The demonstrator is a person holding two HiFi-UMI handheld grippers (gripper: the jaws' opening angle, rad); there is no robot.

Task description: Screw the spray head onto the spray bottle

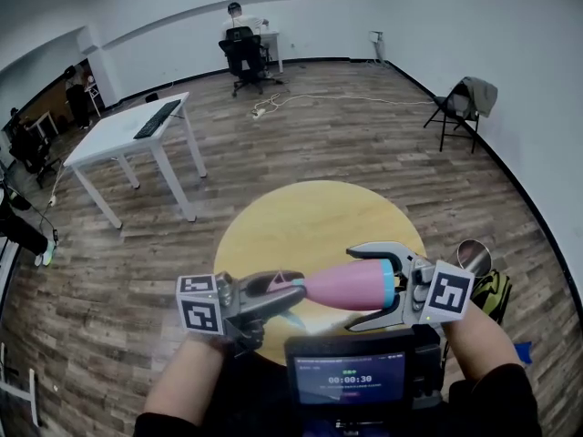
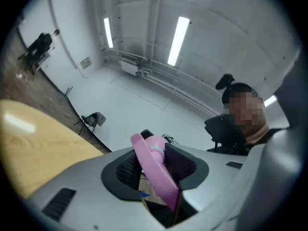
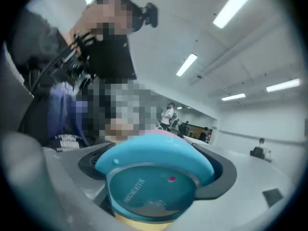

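Over the table's [image 1: 301, 221] near edge, your left gripper [image 1: 271, 297] clamps the spray head [image 1: 284, 284], mated to the spray bottle [image 1: 351, 285] gripped by your right gripper [image 1: 390, 285]; tightening probably remains, threads hidden.

Spray head [image 1: 278, 285] partly behind left jaws

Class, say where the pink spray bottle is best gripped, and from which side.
Grip the teal base end from the right, as the right hand-held gripper does: the bottle lies level, neck pointing left at the spray head, so the neck stays free.
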